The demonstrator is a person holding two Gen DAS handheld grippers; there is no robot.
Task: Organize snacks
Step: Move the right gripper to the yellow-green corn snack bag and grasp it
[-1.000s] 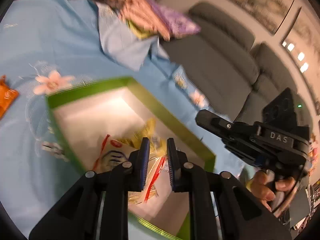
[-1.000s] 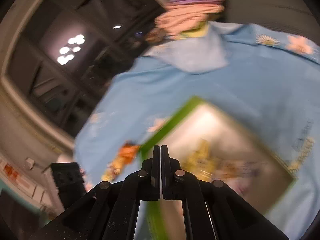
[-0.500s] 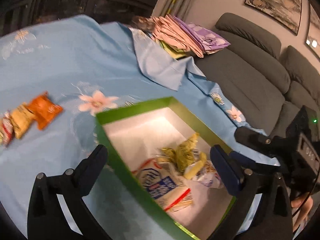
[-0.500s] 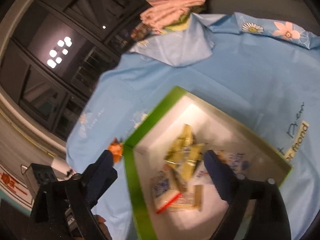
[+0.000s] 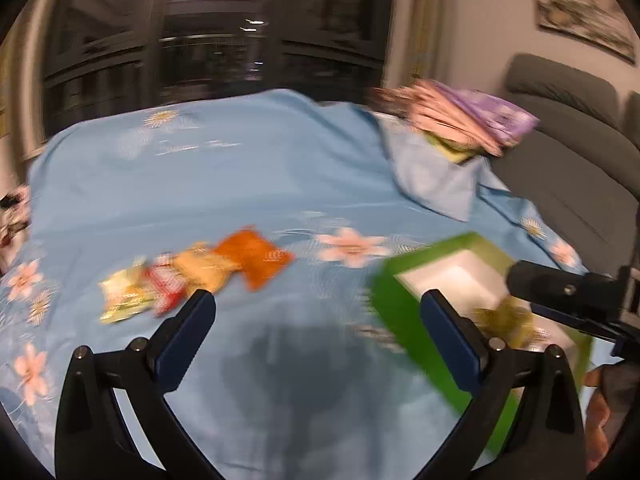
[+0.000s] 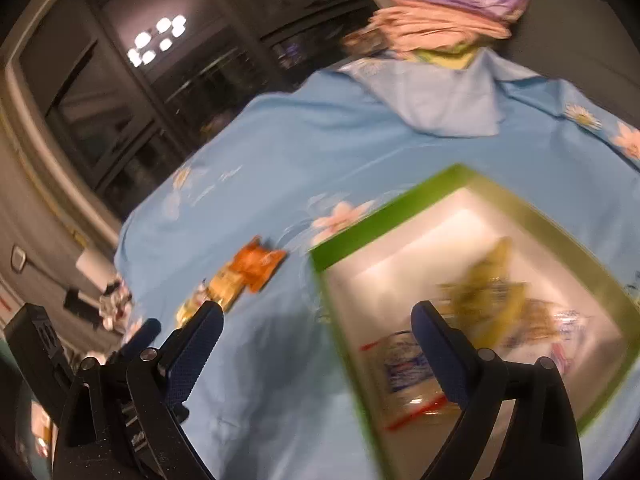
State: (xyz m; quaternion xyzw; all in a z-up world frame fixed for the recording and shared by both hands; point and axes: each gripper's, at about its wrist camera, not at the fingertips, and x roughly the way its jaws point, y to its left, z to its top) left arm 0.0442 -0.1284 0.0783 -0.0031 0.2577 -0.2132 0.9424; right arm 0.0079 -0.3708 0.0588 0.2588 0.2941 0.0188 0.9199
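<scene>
A: What covers the table?
B: A pale blue flowered cloth (image 5: 240,184). The green-rimmed white cardboard box (image 6: 384,208) holds several packets.
A: Loose snacks?
B: An orange foil packet (image 5: 256,258) beside it.
A: Claws?
B: Left gripper (image 5: 316,334) and right gripper (image 6: 316,344) spread wide, empty.

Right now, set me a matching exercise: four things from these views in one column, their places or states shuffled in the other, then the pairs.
Things
1. orange snack packet
2. green box
3. left gripper
4. folded cloths

Places or states
A. stacked at the far edge of the blue sheet
B. open, holding nothing
C. lying on the sheet, outside the box
D. holds several packets already

Pairs: 1-C, 2-D, 3-B, 4-A
</scene>
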